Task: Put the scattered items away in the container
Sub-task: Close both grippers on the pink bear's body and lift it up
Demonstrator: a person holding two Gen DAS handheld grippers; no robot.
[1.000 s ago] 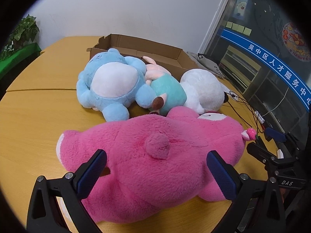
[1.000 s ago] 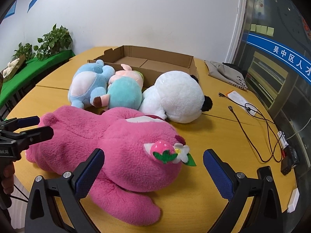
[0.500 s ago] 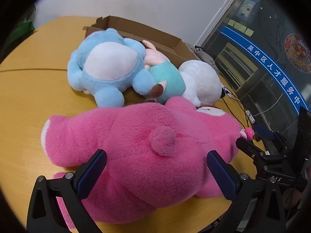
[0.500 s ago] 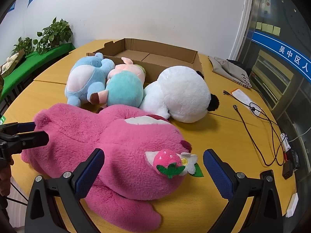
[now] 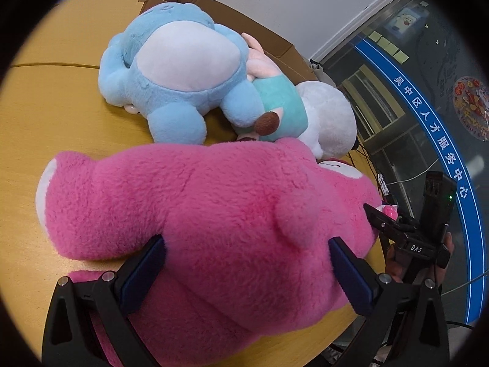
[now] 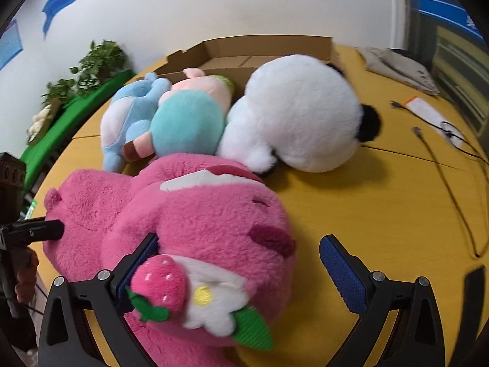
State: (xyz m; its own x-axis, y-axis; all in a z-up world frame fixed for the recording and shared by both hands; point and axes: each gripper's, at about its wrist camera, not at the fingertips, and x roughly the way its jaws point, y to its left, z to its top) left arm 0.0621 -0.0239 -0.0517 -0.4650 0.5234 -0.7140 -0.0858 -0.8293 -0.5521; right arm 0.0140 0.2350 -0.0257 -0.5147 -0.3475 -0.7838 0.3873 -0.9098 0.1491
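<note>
Straddling the pink bear (image 5: pixel 214 214) on the desk (image 5: pixel 55 122), left gripper (image 5: pixel 247 269) and right gripper (image 6: pixel 238 263) hold fingers wide apart, gripping nothing; 2 ends suit its bulk, the cardboard box (image 6: pixel 244 52) behind.

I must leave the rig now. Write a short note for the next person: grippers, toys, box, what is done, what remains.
Left gripper: open, straddling the pink bear at its body, not closed.
Right gripper: open around the bear's head by the strawberry.
Blue plush, teal-and-pink plush and white panda lie on the table in front of the cardboard box.
Done: nothing boxed yet.
Left: close on the bear, lift it in, then the other three.
</note>
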